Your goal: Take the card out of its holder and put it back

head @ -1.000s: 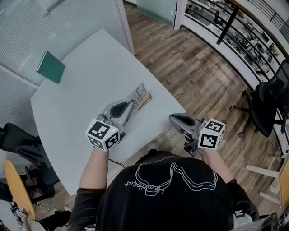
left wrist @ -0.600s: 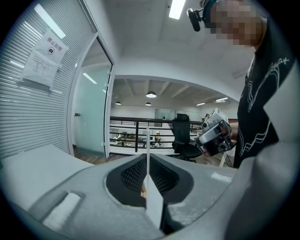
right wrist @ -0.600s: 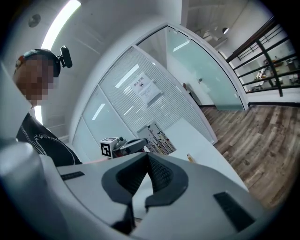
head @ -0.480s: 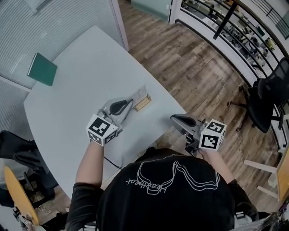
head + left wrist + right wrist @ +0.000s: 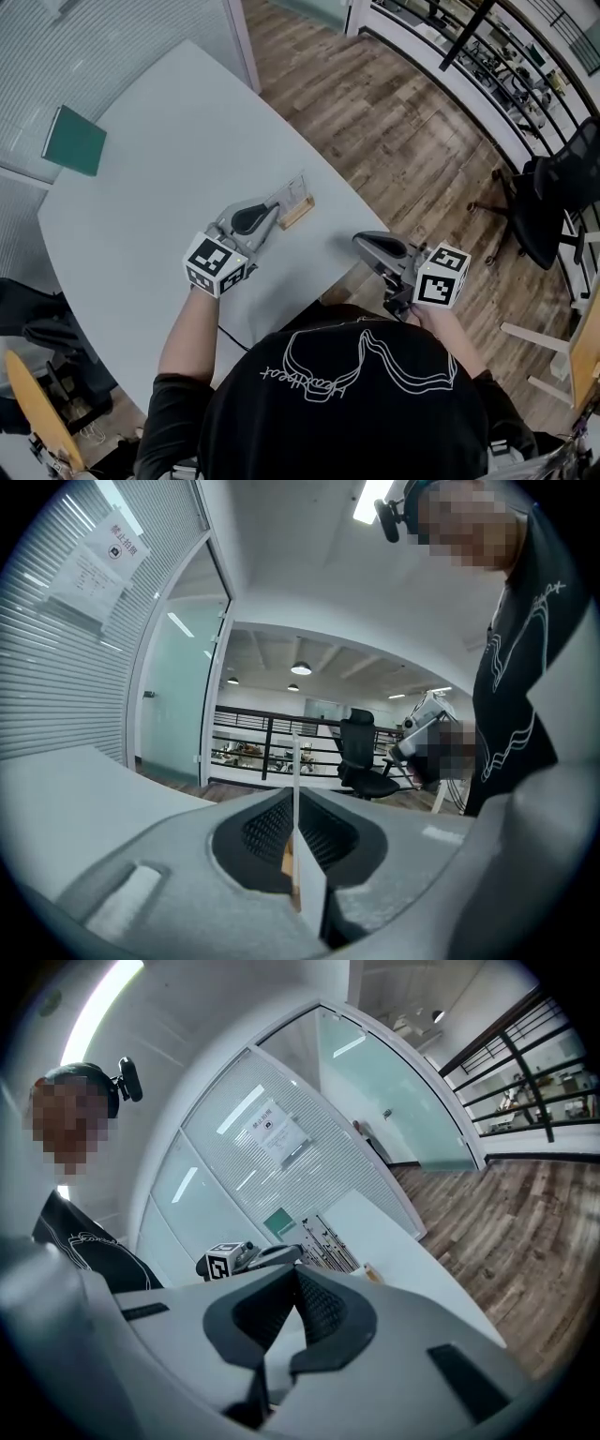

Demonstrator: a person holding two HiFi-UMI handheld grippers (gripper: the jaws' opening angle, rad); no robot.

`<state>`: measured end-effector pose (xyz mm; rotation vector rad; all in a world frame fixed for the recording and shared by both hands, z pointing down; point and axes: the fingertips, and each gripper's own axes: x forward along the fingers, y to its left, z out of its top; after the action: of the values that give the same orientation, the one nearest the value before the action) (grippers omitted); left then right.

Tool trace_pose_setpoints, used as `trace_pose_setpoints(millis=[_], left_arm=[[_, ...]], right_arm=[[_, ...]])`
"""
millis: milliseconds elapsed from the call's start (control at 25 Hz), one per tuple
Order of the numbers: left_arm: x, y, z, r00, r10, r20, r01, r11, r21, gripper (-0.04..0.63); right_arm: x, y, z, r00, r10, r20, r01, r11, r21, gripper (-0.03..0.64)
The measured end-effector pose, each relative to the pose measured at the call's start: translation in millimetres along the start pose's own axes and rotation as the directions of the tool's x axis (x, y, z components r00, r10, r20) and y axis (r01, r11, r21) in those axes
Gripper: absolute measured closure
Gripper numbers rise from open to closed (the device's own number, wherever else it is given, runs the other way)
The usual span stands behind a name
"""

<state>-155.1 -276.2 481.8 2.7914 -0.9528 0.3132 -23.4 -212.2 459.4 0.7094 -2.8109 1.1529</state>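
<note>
My left gripper [image 5: 272, 208] is shut on a thin printed card [image 5: 291, 190], which stands nearly upright right over the small wooden holder [image 5: 296, 213] near the table's right edge. I cannot tell whether the card's lower edge sits in the slot. In the left gripper view the card [image 5: 295, 789] shows edge-on, pinched between the jaws of the left gripper [image 5: 296, 808]. My right gripper [image 5: 361, 242] hovers just past the table edge over the floor, shut and empty. The right gripper view looks past the closed right gripper [image 5: 298, 1283] at the card [image 5: 323, 1239] and holder [image 5: 372, 1272].
A green book [image 5: 73, 141] lies at the far left of the white table [image 5: 159, 178]. A glass partition borders the table behind. A black office chair [image 5: 562, 183] stands on the wood floor [image 5: 403, 141] to the right, with a railing beyond it.
The left gripper has sunk with the card toward the holder, and the card now stands steeper. The right gripper has drifted a little lower beside the table edge.
</note>
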Motion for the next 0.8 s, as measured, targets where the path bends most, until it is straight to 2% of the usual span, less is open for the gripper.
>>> trace_pose_setpoints(millis=[360,800], left_arm=[[2.8,9.3,-7.2,1.0,0.0,0.018,0.001,0.999,-0.053,0.571],[7.1,8.6,-11.2,1.0,-0.02,0.018,0.021,0.998,-0.056,0.571]], right_arm=[[6.5,-5.0,-4.2,1.0,-0.004,-0.022,0.004,1.0,0.016,0.607],[9.4,-5.9,-5.8,1.0,-0.009,-0.028,0.01,1.0,0.018,0.607]])
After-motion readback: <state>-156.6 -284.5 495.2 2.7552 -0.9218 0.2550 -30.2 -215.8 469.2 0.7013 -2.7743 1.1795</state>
